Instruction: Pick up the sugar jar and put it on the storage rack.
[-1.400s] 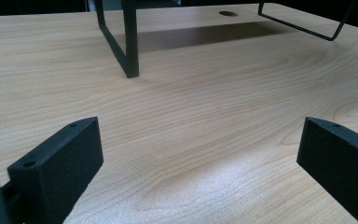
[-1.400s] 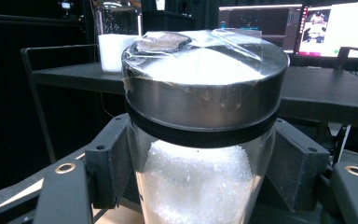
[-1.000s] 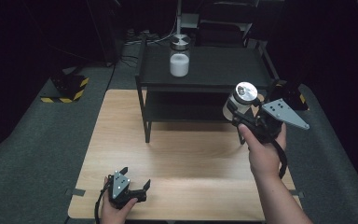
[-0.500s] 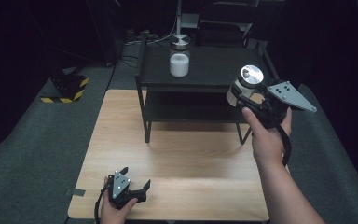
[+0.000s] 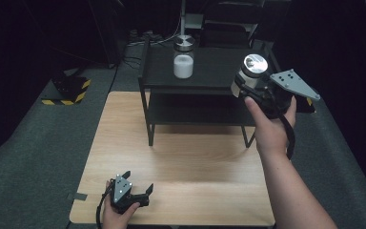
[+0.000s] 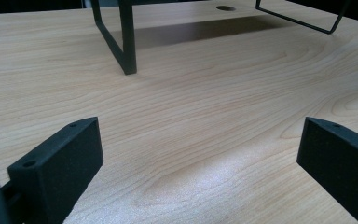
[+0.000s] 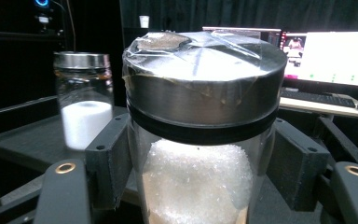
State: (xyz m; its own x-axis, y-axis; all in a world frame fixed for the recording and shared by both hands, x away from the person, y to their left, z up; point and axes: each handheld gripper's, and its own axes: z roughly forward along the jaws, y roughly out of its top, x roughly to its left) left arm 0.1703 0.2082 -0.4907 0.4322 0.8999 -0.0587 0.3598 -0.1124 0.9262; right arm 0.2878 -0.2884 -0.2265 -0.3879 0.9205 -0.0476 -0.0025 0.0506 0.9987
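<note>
High view: right tool (image 5: 248, 85) clamps the crystal-filled jar (image 5: 250, 71) at upper right, beside the black shelf (image 5: 209, 81) (keep it upright, settle gently); left tool (image 5: 136, 193) rests open, lower left.

A second jar (image 5: 183, 59) of white powder stands on the black shelf (image 5: 209, 78), left of the right tongs. The wooden worktop (image 5: 195, 167) lies under the left tongs.

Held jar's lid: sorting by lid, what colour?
Silver metal lid, best in right gripper view.
</note>
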